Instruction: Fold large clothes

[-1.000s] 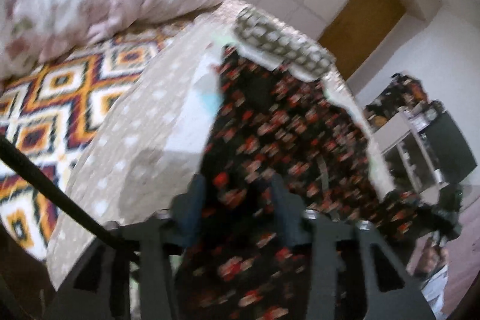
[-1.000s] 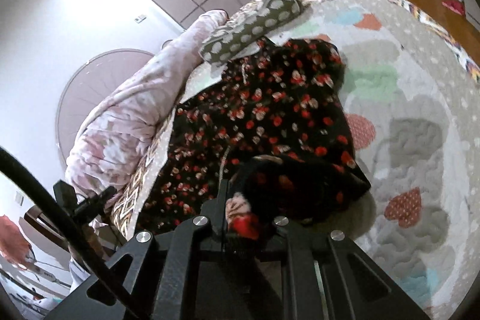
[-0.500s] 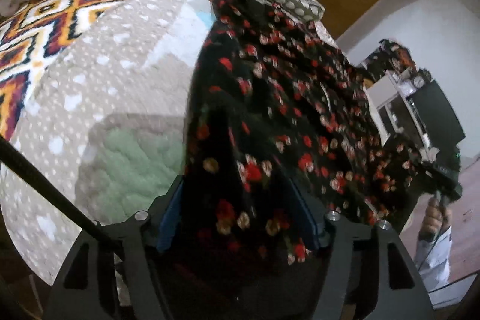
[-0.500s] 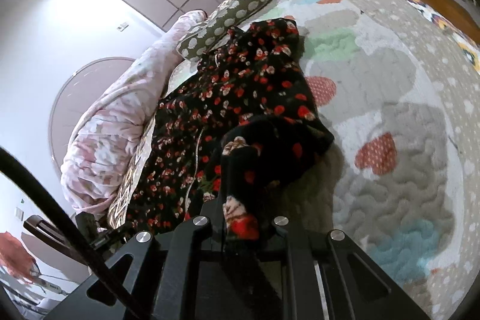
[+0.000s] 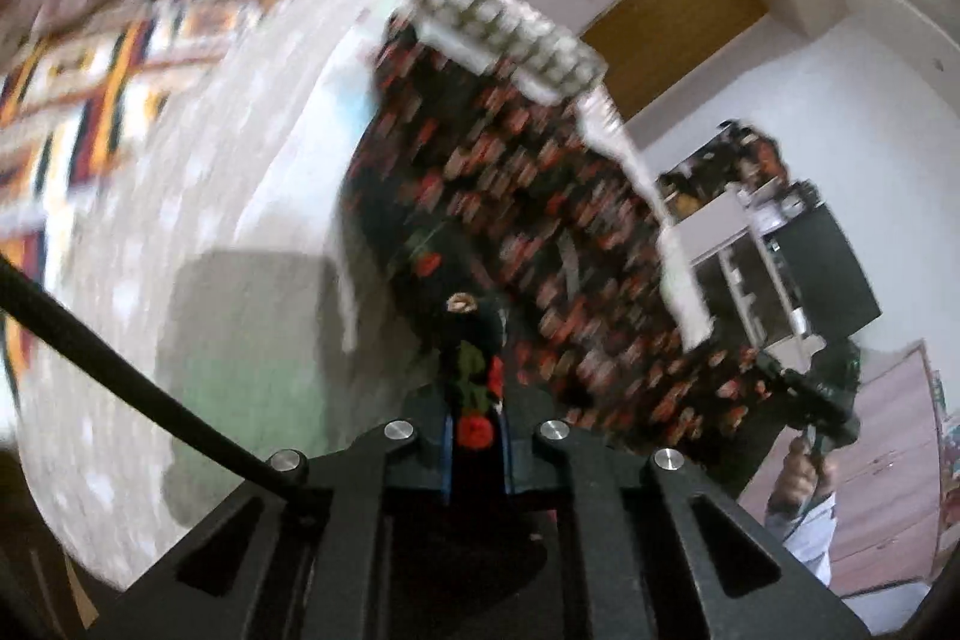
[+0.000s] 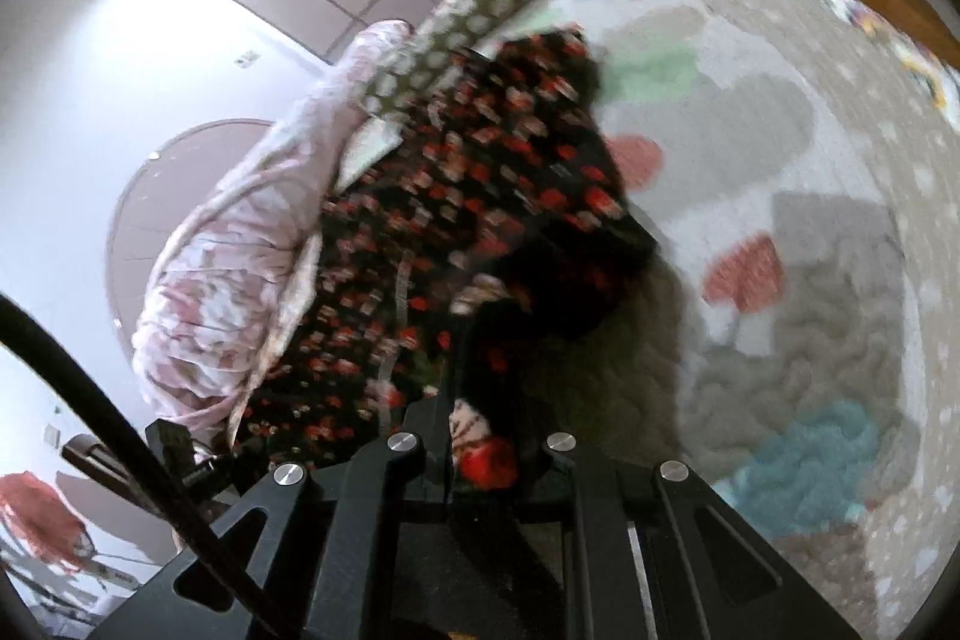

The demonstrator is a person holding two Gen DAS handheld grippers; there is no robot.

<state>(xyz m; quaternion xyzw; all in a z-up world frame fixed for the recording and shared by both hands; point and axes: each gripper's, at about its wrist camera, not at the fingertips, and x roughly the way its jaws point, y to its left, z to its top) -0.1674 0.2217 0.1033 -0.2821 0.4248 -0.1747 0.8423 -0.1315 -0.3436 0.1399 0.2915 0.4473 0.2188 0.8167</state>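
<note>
A black garment with red flowers (image 5: 540,232) lies stretched across the quilted bed (image 5: 252,292); it also shows in the right wrist view (image 6: 480,196). My left gripper (image 5: 477,400) is shut on one corner of the garment. My right gripper (image 6: 483,436) is shut on another bunched corner and holds it above the quilt (image 6: 780,232). The right gripper also shows far off in the left wrist view (image 5: 810,400), at the garment's other end. Both views are blurred by motion.
A grey spotted bolster (image 5: 510,34) lies at the garment's far end, also seen in the right wrist view (image 6: 456,34). A pink floral duvet (image 6: 240,244) is heaped beside it. A patterned blanket (image 5: 90,88) covers the bed's left. A shelf unit (image 5: 780,268) stands beyond the bed.
My left gripper has closed on the garment's corner, where its fingers stood wide around the cloth before. Both grippers are moving, with the garment pulled taut between them.
</note>
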